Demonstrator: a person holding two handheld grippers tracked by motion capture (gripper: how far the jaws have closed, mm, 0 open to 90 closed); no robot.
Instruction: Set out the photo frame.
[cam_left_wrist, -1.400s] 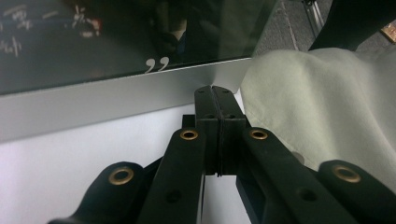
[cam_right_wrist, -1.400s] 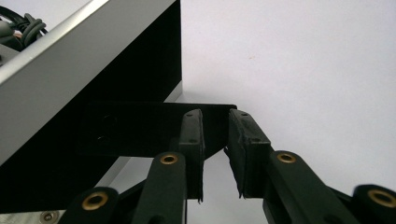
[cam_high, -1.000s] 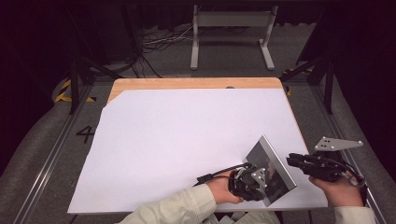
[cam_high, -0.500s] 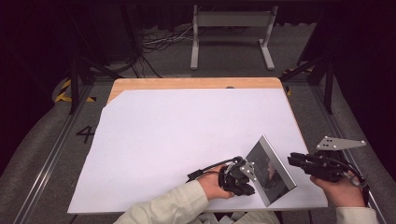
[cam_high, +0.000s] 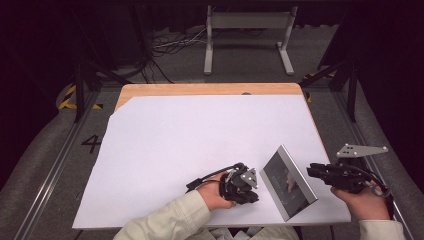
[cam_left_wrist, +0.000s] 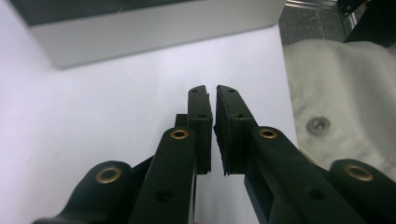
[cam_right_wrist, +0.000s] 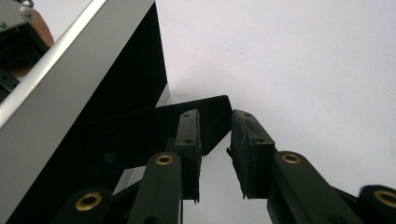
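There is no container on the table; its white sheet carries one thing, a flat device with a silver frame and a dark glossy screen, like a tablet. It stands tilted on its lower edge near the front right corner, with the screen facing toward the right gripper.

In the high view the left gripper lies just left of the tablet, apart from it, in the person's left hand. In the left gripper view its black jaws are nearly together, with only a thin slit between the pads and nothing in it; the silver edge of the tablet is farther ahead.

The right gripper is held in the right hand, just to the right of the tablet. In the right gripper view its jaws are a little apart and have just been opening; a thin black flat piece at the tablet's foot lies beside the left pad, and I cannot tell if it touches.

Compared with one second ago, the left gripper has drawn away from the tablet toward the left; before, it was against the tablet's back. The tablet and the right gripper keep their places.
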